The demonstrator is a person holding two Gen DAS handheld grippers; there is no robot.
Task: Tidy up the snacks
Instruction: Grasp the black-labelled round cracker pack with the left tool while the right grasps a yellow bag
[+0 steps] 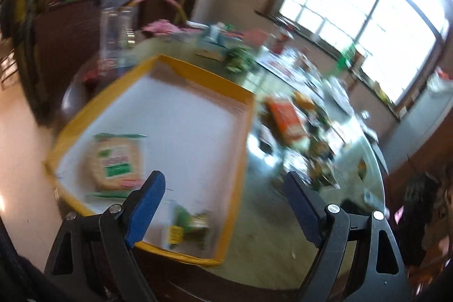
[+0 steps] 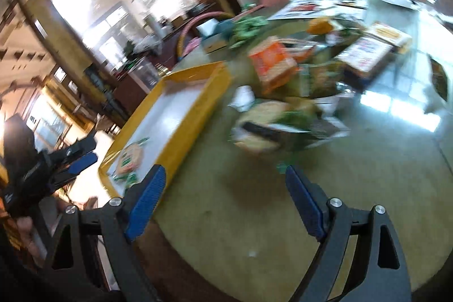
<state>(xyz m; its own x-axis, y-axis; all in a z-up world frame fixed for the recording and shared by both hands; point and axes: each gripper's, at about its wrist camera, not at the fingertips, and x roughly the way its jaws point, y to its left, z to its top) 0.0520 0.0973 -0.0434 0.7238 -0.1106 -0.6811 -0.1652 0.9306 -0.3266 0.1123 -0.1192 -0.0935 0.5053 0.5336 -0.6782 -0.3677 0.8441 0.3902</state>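
Now both tongs, left (image 1: 223, 186) and right (image 2: 225, 180), gape released and empty; two snack packets (image 1: 117, 163) lie in the yellow tray (image 1: 240, 160), the snack pile (image 2: 283, 92) waits right on the surface, needing another pick.

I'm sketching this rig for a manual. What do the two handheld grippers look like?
Both match. The left gripper and the right gripper each have two black, triangular cut-out finger arms joined by silver round pivot bolts. Each finger carries a flat blue pad with a fine ribbed texture. No cables or markings are readable through the blur.
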